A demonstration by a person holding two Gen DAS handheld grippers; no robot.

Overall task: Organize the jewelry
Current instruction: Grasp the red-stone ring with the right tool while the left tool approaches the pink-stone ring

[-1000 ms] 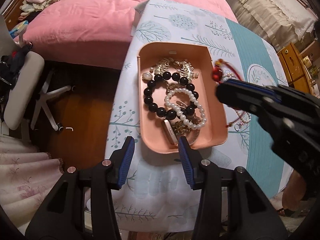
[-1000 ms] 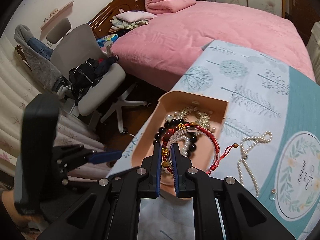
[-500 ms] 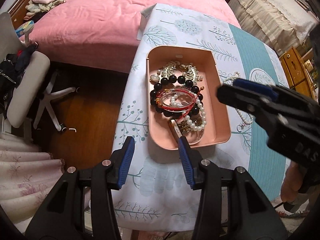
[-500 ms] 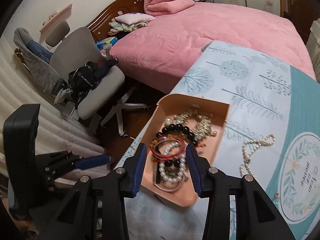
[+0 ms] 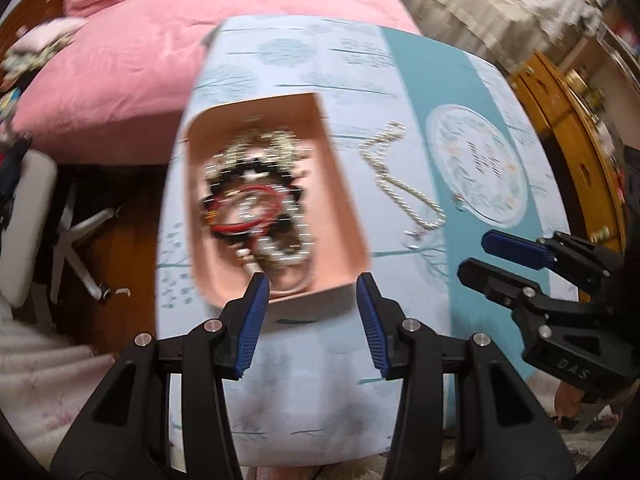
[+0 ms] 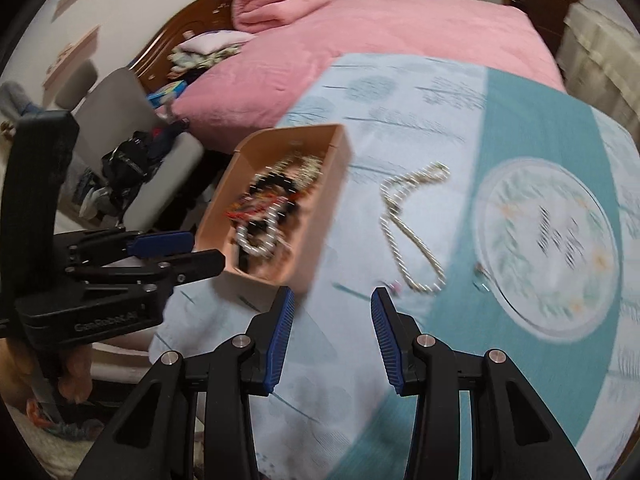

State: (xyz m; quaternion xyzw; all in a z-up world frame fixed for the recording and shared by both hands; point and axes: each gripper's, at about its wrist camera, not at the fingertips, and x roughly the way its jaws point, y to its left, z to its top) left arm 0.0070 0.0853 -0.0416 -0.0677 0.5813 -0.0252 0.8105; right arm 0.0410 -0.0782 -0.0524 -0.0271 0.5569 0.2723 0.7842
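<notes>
A pink tray sits on the patterned tablecloth and holds several bracelets, with a red cord bracelet on top. A pearl necklace lies on the cloth to the right of the tray. My left gripper is open and empty, above the tray's near edge. My right gripper is open and empty, above the cloth in front of the necklace; it also shows in the left wrist view. Both views are motion-blurred.
The tablecloth covers a small table with a round teal print at the right. A pink bed lies behind, a grey office chair and wood floor to the left, a wooden cabinet to the right.
My right gripper opened and let the red bracelet drop into the tray, then drew back to the right toward the pearl necklace. My left gripper shifted right.
</notes>
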